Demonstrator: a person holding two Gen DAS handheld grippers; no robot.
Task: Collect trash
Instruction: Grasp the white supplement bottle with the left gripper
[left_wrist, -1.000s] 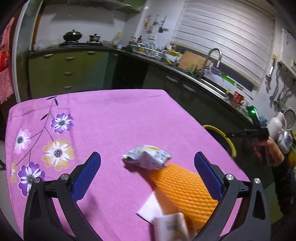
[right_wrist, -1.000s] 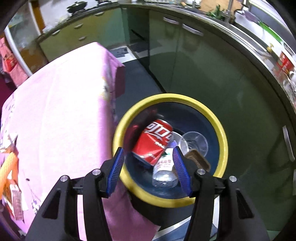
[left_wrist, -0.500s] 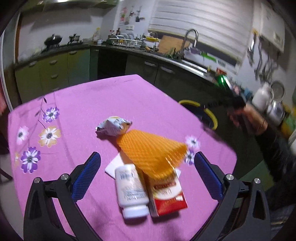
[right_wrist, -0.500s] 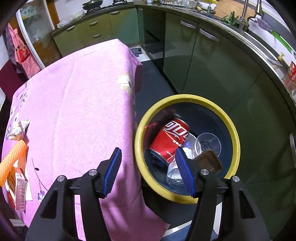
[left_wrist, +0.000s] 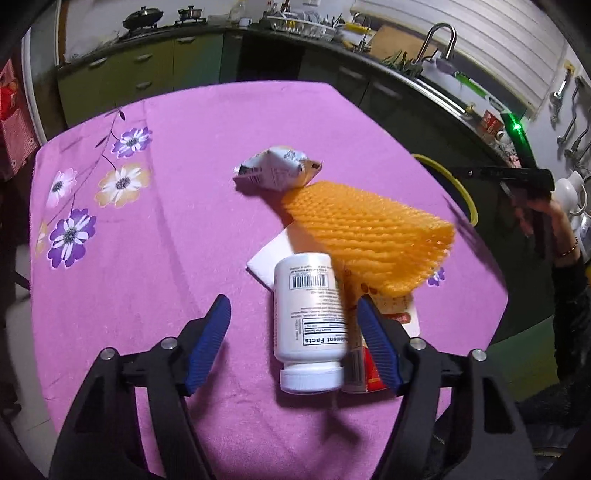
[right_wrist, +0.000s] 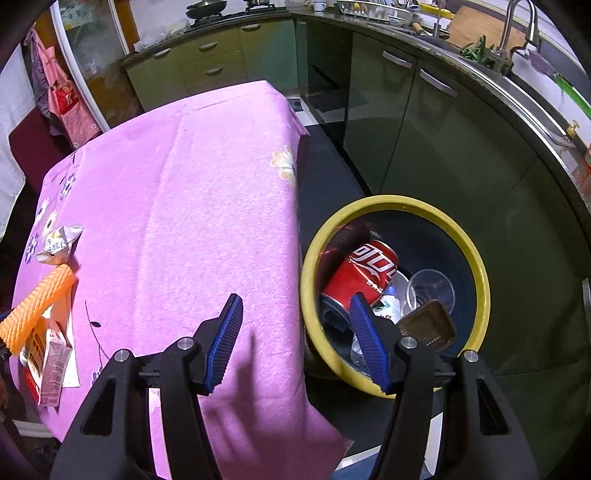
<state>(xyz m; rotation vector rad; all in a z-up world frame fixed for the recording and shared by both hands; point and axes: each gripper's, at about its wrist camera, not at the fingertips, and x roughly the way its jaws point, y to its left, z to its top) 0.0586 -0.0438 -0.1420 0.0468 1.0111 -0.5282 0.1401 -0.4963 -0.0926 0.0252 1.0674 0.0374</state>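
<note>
On the pink tablecloth (left_wrist: 177, 229) lies a white supplement bottle (left_wrist: 308, 321) on its side, cap toward me. My open left gripper (left_wrist: 293, 339) straddles it, apart from it. Beside it are a red-and-white carton (left_wrist: 373, 354), an orange foam net (left_wrist: 369, 236), a white paper (left_wrist: 269, 258) and a crumpled wrapper (left_wrist: 277, 168). My open, empty right gripper (right_wrist: 297, 339) hovers over the table edge beside the yellow-rimmed bin (right_wrist: 476, 266), which holds a red can (right_wrist: 364, 273), a clear cup (right_wrist: 430, 291) and a plastic bottle.
Green kitchen cabinets (right_wrist: 436, 122) and a counter with a sink (left_wrist: 439, 37) run along the far side. The bin stands on the dark floor between table and cabinets. The trash pile shows at the left in the right wrist view (right_wrist: 40, 306).
My left gripper has pulled back and lowered over the bottle, its jaws narrower. My right gripper has moved away from above the bin toward the table edge.
</note>
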